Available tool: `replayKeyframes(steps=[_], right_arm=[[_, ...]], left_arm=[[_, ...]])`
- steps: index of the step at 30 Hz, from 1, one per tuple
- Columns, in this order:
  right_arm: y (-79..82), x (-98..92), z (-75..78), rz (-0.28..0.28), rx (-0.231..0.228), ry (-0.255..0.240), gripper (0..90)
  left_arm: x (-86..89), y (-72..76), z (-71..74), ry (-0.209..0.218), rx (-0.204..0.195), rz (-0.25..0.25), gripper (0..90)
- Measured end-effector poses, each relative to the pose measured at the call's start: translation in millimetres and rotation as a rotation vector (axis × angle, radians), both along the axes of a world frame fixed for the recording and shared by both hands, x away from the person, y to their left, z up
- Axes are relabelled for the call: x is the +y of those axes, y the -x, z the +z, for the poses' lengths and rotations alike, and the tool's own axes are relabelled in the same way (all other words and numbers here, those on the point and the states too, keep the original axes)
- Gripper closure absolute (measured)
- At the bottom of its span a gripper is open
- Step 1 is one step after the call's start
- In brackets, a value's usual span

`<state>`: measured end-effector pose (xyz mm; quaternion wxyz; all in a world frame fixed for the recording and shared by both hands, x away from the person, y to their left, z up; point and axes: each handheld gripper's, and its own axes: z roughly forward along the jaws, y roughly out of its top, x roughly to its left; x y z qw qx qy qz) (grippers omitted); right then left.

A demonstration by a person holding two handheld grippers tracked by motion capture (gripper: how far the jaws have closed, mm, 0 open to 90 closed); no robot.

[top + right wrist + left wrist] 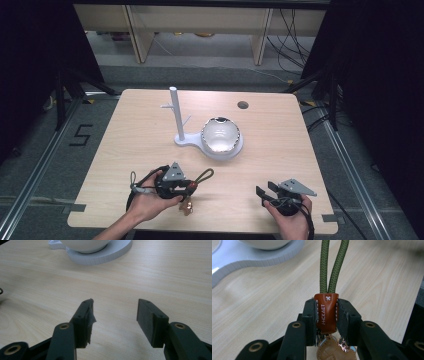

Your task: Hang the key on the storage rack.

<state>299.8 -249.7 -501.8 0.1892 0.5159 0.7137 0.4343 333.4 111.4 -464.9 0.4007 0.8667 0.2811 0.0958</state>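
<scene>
The high view is dim at its dark left and right edges, while the table (pixel 150 150) is evenly lit from above. The bowl (pixel 220 134) glares white. Both gripper views blur toward the top, with soft shadows.

green cord keychain (pixel 326 312), brown leather tab clamped between jaws

- L black two-jaw gripper (pixel 192 186) w/ grey three-cornered plate: near table edge, held in L hand (pixel 150 202), jaws clamped on something.
- R black two-jaw gripper (pixel 263 191): in R hand (pixel 292 216), jaws apart, nothing betw. them, pointing left in high view.
</scene>
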Motion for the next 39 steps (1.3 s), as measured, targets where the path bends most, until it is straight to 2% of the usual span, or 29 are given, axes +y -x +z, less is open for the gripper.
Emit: replayKeyframes(steps=[1,2,5,6,7,8,10,11,12,13,14,15,17,19,20,21,23,24,26,27,32,34,36,37,39], right_arm=[[-0.4,0.4,-0.4,0.011,0.002,-0.018,48.2],[-0.6,0.5,-0.8,0.012,-0.002,-0.011,48.2],[-0.1,1.1,-0.6,0.009,0.0,0.003,48.0],[0.0,1.2,-0.5,0.008,-0.003,0.004,48.0],[0.3,1.2,0.0,0.006,0.001,0.001,47.9],[2.1,3.6,0.6,-0.014,0.017,-0.021,47.9],[2.6,3.5,1.1,-0.015,0.019,-0.025,47.9],[2.7,3.3,1.2,-0.017,0.019,-0.021,47.9],[0.3,0.2,-0.2,0.004,-0.018,0.008,47.9],[0.2,0.5,-0.3,0.008,-0.019,-0.008,47.9],[0.2,0.6,-0.4,0.005,-0.021,-0.005,47.9],[0.3,0.6,-0.2,0.003,-0.021,-0.003,47.9],[1.1,0.5,0.9,0.0,-0.014,0.001,47.9],[1.6,0.2,1.8,-0.005,-0.013,0.013,47.9],[1.7,0.2,1.8,-0.007,-0.013,0.014,47.9],[1.7,0.2,1.8,-0.006,-0.013,0.017,47.9],[0.8,1.0,0.5,-0.002,-0.023,0.005,47.9],[0.5,0.3,0.2,-0.007,-0.028,0.021,47.9],[0.5,0.3,0.3,-0.007,-0.028,0.021,48.0],[2.7,2.9,1.3,-0.026,-0.002,-0.003,47.9],[3.0,3.3,1.7,-0.02,-0.004,0.0,47.9],[3.6,3.8,2.3,-0.019,0.004,-0.013,47.9],[3.9,4.2,2.3,-0.018,0.006,-0.019,47.9],[2.6,2.5,1.8,-0.006,-0.01,-0.006,47.9],[2.2,2.9,1.1,-0.003,-0.018,-0.015,47.9]], left_arm=[[1.4,0.9,0.3,0.003,-0.009,0.001,68.6],[3.1,1.6,0.8,0.011,-0.029,-0.006,68.7],[5.6,4.5,1.0,0.037,-0.04,0.011,68.7],[6.7,5.1,1.3,0.049,-0.055,0.014,68.7],[8.8,5.5,2.0,0.042,-0.068,0.016,68.7],[8.1,6.5,1.1,0.072,-0.056,0.03,68.7],[11.9,7.0,3.2,0.067,-0.077,0.025,68.7],[12.3,7.5,2.8,0.096,-0.07,0.036,68.6],[15.1,7.4,4.4,0.082,-0.086,0.025,68.6],[14.4,8.1,3.3,0.113,-0.083,0.039,68.6],[16.8,7.5,4.8,0.097,-0.082,0.029,68.6],[16.9,8.8,4.2,0.119,-0.09,0.049,68.6],[20.8,8.8,4.7,0.128,-0.1,0.047,68.6],[23.4,10.1,6.0,0.133,-0.104,0.066,68.6],[25.3,9.4,5.8,0.151,-0.111,0.06,68.6],[26.8,10.6,6.7,0.163,-0.11,0.075,68.6],[30.1,11.2,8.1,0.172,-0.123,0.086,68.7],[31.6,11.3,8.6,0.178,-0.125,0.087,68.7],[34.2,11.9,9.5,0.185,-0.132,0.096,68.7],[35.8,11.6,9.7,0.189,-0.128,0.092,68.7],[42.5,12.4,10.2,0.208,-0.128,0.114,68.7],[43.9,12.8,10.8,0.199,-0.13,0.119,68.7],[46.9,13.0,11.9,0.217,-0.14,0.13,68.6],[48.1,12.8,12.7,0.215,-0.143,0.128,68.7],[50.4,13.1,14.1,0.222,-0.151,0.138,68.7]])
